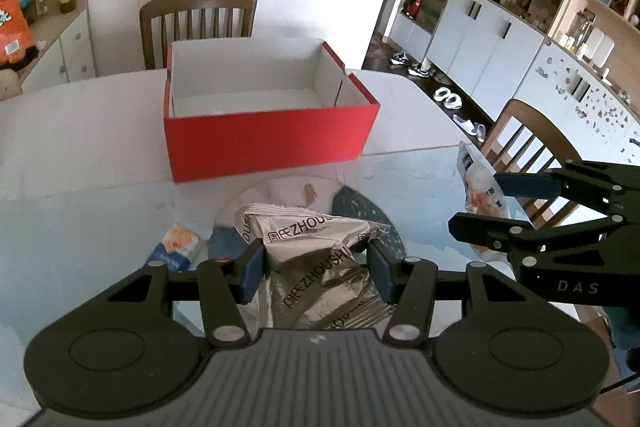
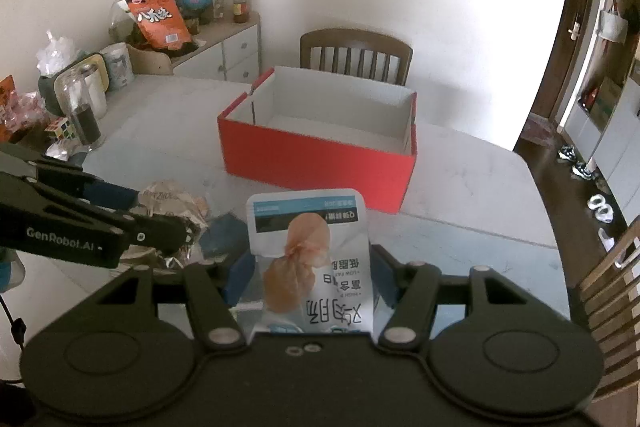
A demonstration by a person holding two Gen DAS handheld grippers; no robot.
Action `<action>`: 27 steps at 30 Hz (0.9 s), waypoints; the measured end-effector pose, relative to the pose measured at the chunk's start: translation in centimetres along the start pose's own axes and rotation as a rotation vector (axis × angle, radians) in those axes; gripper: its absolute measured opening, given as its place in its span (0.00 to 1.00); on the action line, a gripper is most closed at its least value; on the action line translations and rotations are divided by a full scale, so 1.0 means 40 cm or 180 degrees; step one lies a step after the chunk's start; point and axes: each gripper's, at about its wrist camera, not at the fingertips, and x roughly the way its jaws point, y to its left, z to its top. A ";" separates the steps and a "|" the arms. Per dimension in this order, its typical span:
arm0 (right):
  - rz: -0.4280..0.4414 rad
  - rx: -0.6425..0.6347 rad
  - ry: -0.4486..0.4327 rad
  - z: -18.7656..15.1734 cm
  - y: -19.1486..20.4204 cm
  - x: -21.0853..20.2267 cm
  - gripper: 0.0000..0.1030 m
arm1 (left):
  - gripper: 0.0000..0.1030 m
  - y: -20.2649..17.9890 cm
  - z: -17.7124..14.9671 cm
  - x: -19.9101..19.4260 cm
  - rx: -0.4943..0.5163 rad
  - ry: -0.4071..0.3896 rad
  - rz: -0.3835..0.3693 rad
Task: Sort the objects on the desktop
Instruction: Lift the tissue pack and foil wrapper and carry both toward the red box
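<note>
Black left gripper [image 1: 316, 267] clamped on silver packet [image 1: 316, 251], right gripper [image 2: 312, 275] on white pouch [image 2: 308, 251], both angled downward.

Two packets gripped before the red box

Our left hand-held gripper [image 1: 316, 269] clamps a silver foil packet [image 1: 316, 251] above the desk [image 1: 80, 131]; the right hand-held gripper [image 1: 486, 203] seems to pinch a pale pouch [image 1: 478, 183]; the open red box [image 1: 264, 115] stands beyond.
</note>
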 end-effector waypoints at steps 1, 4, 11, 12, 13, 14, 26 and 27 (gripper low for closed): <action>0.0000 0.0000 -0.0006 0.006 -0.001 0.004 0.60 | 0.52 0.003 0.006 0.003 0.0004 -0.0006 0.0004; -0.0004 0.0000 -0.0024 0.027 -0.007 0.016 0.60 | 0.52 0.012 0.030 0.012 0.0008 -0.0038 0.0019; -0.0008 0.0020 -0.0078 0.089 -0.025 0.043 0.60 | 0.52 0.036 0.093 0.027 0.0031 -0.0139 0.0056; -0.0014 0.0002 -0.0088 0.099 -0.026 0.046 0.60 | 0.52 0.039 0.102 0.029 0.0027 -0.0149 0.0058; -0.0019 -0.0011 -0.0094 0.106 -0.028 0.049 0.60 | 0.52 0.042 0.113 0.031 0.0025 -0.0155 0.0056; -0.0022 -0.0019 -0.0099 0.113 -0.030 0.053 0.60 | 0.52 0.045 0.122 0.033 0.0024 -0.0162 0.0053; 0.0062 0.0151 -0.0024 0.196 -0.072 0.126 0.60 | 0.52 0.089 0.218 0.075 0.0033 -0.0182 0.0091; 0.0058 0.0150 -0.0025 0.203 -0.075 0.132 0.60 | 0.52 0.092 0.227 0.078 0.0036 -0.0193 0.0099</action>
